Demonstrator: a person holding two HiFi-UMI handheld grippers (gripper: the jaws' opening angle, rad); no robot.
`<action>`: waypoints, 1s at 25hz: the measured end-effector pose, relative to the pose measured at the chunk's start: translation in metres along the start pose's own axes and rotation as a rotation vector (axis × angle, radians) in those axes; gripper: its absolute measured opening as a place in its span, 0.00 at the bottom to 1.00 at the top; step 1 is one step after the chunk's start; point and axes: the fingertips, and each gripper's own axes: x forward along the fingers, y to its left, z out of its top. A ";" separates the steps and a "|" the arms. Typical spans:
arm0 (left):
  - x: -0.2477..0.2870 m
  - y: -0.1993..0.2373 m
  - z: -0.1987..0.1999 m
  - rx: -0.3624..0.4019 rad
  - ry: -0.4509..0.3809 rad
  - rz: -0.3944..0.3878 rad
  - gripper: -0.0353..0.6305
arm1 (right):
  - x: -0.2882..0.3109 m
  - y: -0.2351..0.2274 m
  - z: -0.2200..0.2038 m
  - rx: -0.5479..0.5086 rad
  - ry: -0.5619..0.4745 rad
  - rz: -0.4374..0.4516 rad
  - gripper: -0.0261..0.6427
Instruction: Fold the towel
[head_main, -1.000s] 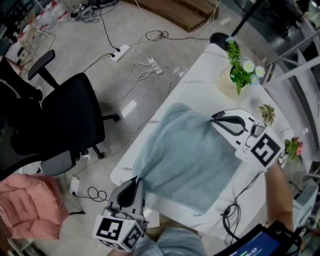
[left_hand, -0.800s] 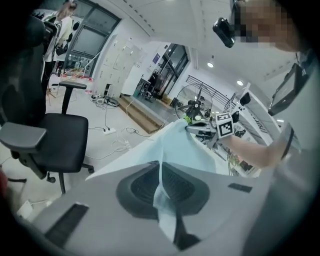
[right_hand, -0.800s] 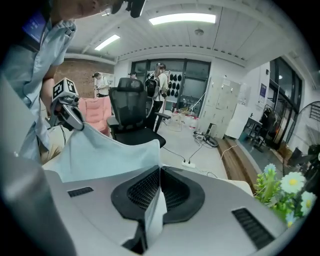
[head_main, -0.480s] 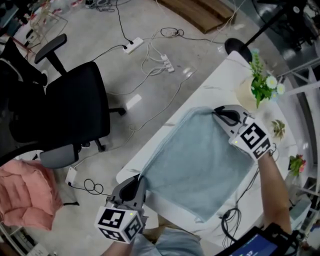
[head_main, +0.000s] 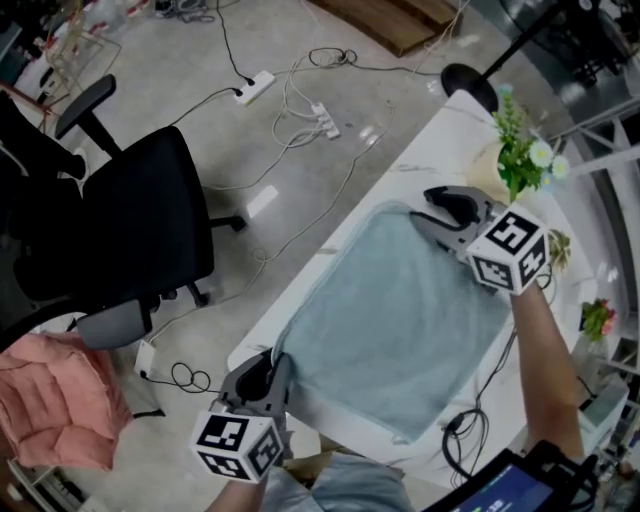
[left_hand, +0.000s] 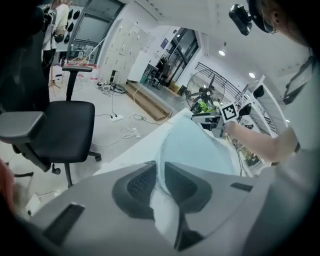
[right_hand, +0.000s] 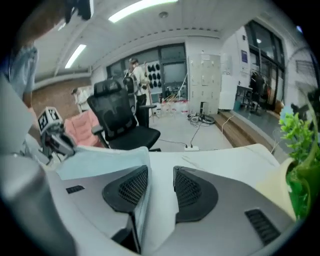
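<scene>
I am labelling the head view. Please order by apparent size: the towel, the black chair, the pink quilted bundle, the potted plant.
1. towel and black chair: about alike, chair farther away, so unranked.
2. pink quilted bundle.
3. potted plant.

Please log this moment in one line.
left gripper: just opening, towel pinched; right gripper: just opening, towel loose between jaws; towel: spread on table

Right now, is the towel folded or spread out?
Spread out: the towel lies flat across the white table, no fold showing.
</scene>
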 end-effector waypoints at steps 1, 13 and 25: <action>-0.001 -0.005 0.000 0.012 0.009 -0.030 0.18 | -0.006 -0.002 0.009 0.049 -0.039 0.010 0.31; -0.007 -0.023 -0.004 0.139 0.031 -0.105 0.51 | 0.008 -0.008 -0.009 -0.169 0.228 -0.014 0.35; -0.047 -0.015 0.025 0.297 -0.056 -0.038 0.47 | -0.093 0.021 0.089 -0.055 -0.178 -0.102 0.26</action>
